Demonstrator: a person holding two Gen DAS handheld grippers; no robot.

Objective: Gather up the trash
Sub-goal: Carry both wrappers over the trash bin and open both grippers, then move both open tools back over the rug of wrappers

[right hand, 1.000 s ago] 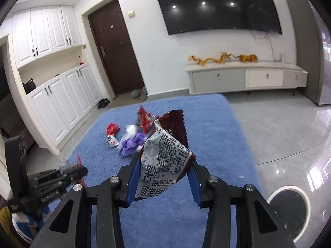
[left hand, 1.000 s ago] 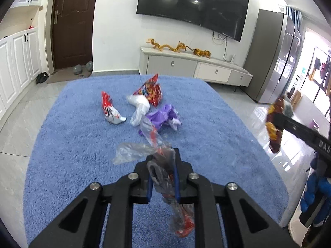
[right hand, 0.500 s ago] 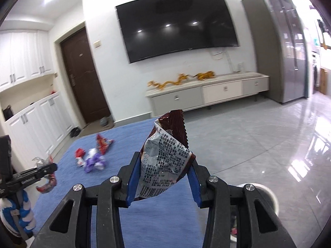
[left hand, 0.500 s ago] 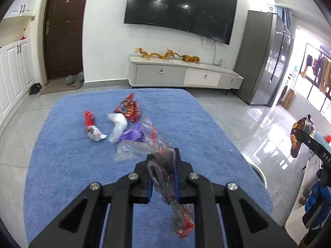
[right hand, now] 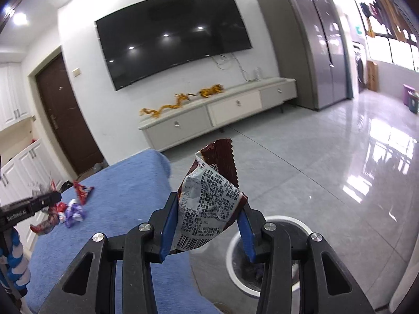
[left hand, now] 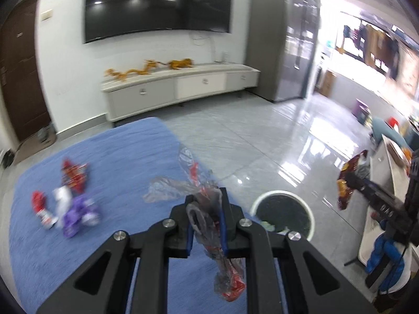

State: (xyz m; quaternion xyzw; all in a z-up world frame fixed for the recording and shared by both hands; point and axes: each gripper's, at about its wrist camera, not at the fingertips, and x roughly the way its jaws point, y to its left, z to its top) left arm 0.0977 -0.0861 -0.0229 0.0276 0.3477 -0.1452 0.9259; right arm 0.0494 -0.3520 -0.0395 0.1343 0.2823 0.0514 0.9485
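Litter on my far left comes first: a small heap of wrappers [left hand: 65, 204] lies on the blue rug [left hand: 110, 162], at about ten o'clock from my left gripper [left hand: 205, 222] and well apart from it. That gripper is pinched on a clear plastic wrapper with red print [left hand: 207, 209]; the film's long axis runs roughly twelve to six, one crumpled end fanning out ahead of the fingers, the other hanging below them.

Moving right, the white-rimmed bin [left hand: 282, 214] stands on the tiled floor just off the rug's edge, at about two o'clock from the left gripper and near it. My right gripper [right hand: 208, 222] is clamped on a dark brown snack bag [right hand: 212, 196], which stands upright with its serrated end at twelve o'clock. In the right wrist view the bin [right hand: 235, 251] sits at about five o'clock, partly under the right finger, so I judge the right gripper the nearer of the two, though not yet squarely over the opening.

Bare tiled floor lies all around the bin, leaving plenty of room. I judge the risk is light film drifting past the rim, and the two grippers crowding one opening.
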